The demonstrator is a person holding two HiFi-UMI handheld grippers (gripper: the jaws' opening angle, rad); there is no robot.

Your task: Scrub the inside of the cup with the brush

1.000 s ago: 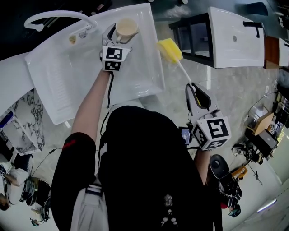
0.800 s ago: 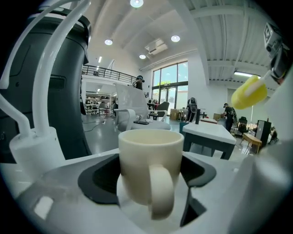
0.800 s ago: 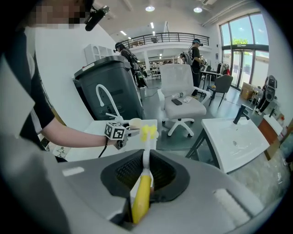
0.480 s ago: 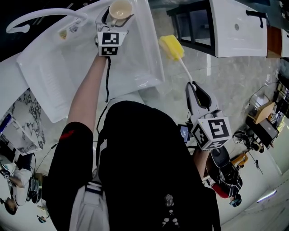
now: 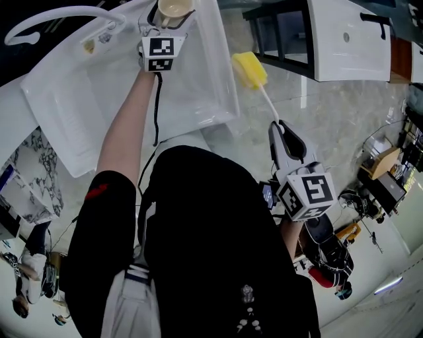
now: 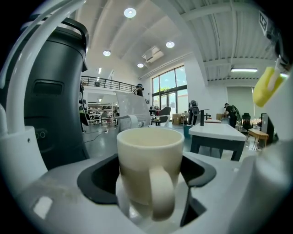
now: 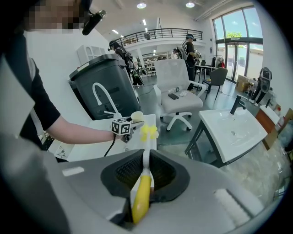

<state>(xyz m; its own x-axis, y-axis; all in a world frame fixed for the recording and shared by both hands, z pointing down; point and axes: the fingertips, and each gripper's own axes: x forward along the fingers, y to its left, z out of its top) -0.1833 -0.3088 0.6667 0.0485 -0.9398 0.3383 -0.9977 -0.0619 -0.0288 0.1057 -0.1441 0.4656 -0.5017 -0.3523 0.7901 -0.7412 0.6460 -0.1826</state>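
Cream ceramic first: the cup (image 6: pixel 150 164) sits right between the jaws of the left gripper (image 5: pixel 166 18). They're clamped on its sides with the cup upright, mouth up, handle turned back toward the gripper's own camera. It looks like a sensible hold, since no part of the jaws reaches over the rim and the opening is free for a brush to drop straight in. Under and around those jaws is the white sink basin (image 5: pixel 99 99), and the faucet (image 5: pixel 59 14) arcs off to the jaws' left. Holding the cup over the basin is probably so any drips land in the sink. Further out past the jaws there's a dark grey bin (image 6: pixel 50 91).

The right gripper (image 5: pixel 280 131) has its jaws closed narrow on the brush (image 7: pixel 142 196). They pinch it about where the fat yellow handle meets the thin white shaft. The shaft runs straight out ahead of the jaws, with the yellow sponge head (image 5: pixel 249 70) at the far end. Gripping it that far back gives the long reach you'd want for getting to the bottom of a cup.

Relative to the right jaws, the cup is out ahead and off to their left, well apart from the sponge head. The head hangs outside the basin's near rim. The right gripper view has the shaft aimed roughly at the cup, so it reads as lined up, but no scrubbing has begun yet.
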